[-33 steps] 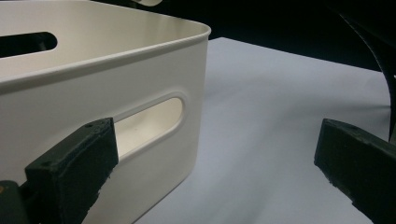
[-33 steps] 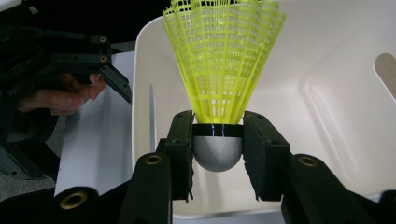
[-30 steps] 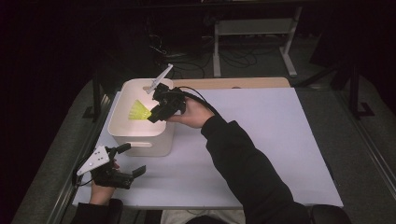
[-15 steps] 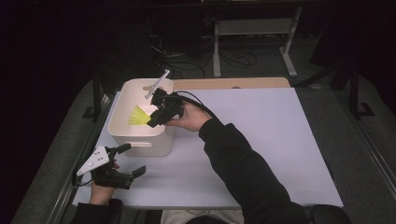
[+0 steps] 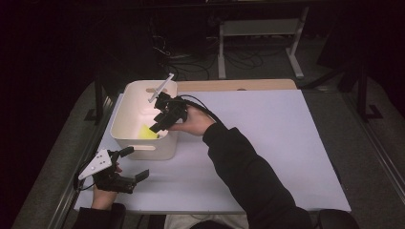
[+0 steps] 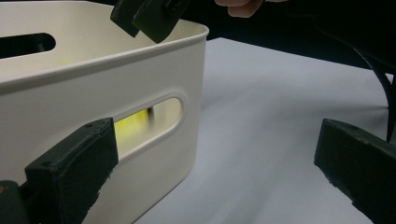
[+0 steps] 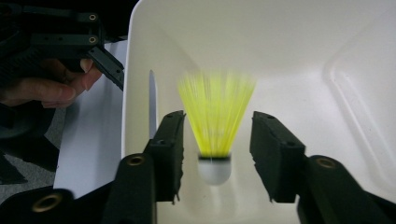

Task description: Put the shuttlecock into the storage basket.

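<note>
A yellow-feathered shuttlecock (image 7: 215, 122) with a white cork hangs blurred between the spread jaws of my right gripper (image 7: 217, 119). Neither pad touches it. Those jaws have just been opening. In the high view my right gripper (image 5: 160, 119) points down over the white bin (image 5: 143, 149), and the shuttlecock (image 5: 149, 132) shows yellow low inside it. My left gripper (image 5: 134, 163) rests open on the table in front of the bin's near left corner, holding nothing. From the left gripper view (image 6: 212, 172) the yellow glows through the bin's handle slot (image 6: 144, 123).
The bin (image 6: 154, 70) stands at the far left of the white table sheet (image 5: 267, 143). A wooden strip (image 5: 239, 85) runs along the far edge, with a metal stand (image 5: 258, 28) and cables on the floor beyond. The right forearm crosses the sheet's middle.
The right gripper's jaws have spread and the shuttlecock has left them, now lower in the bin. The left gripper has not moved.
</note>
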`<state>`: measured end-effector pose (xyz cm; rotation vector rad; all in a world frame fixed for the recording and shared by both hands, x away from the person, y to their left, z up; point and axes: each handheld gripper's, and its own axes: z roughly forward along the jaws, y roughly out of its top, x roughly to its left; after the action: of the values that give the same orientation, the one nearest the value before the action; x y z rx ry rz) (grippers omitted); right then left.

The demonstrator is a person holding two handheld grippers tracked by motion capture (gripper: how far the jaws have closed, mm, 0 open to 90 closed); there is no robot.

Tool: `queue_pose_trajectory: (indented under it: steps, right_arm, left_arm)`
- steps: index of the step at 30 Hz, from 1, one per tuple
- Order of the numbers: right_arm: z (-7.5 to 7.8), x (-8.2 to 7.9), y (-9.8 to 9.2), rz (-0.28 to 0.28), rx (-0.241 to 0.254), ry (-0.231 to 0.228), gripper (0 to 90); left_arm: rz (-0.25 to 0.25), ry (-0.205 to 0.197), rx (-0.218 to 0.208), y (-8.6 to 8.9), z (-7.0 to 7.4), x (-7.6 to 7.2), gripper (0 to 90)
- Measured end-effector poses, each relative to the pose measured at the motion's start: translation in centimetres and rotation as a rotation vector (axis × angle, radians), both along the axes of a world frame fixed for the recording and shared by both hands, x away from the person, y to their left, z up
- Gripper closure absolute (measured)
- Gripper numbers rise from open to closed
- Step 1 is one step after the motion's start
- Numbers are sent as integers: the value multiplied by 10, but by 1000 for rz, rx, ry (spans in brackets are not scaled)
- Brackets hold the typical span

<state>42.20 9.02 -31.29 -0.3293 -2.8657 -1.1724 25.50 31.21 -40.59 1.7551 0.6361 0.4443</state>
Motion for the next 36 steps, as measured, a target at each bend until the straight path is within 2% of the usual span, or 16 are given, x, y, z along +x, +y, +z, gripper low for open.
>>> queue_pose_trajectory:
  steps: [3,4,7,8,9,12,15,26,36]
  right_arm:
    - [3,0,-4,-18,21,0,316]
    - [3,0,-4,-18,21,0,316]
    - [6,0,-8,-28,30,-3,224]
    - [6,0,-8,-28,30,-3,224]
    - [9,0,-13,-49,39,-13,134]
    - [10,0,-16,-58,45,-23,110]
    - [12,-1,-23,-64,59,-27,20]
    - [17,-3,-35,-87,88,-41,0]
    - [19,-11,-46,-88,81,-78,0]
  left_arm:
    - [0,2,0,0,0,0,0]
    - [0,2,1,0,0,0,0]
    - [-2,4,2,0,0,0,0]
    - [-2,4,2,0,0,0,0]
    - [-2,4,2,0,0,-1,0]
    - [-3,4,3,0,0,-1,0]
    - [-2,5,1,-1,0,0,0]
    - [-3,5,-2,-1,0,0,0]
    - [-3,5,-1,-1,0,0,0]
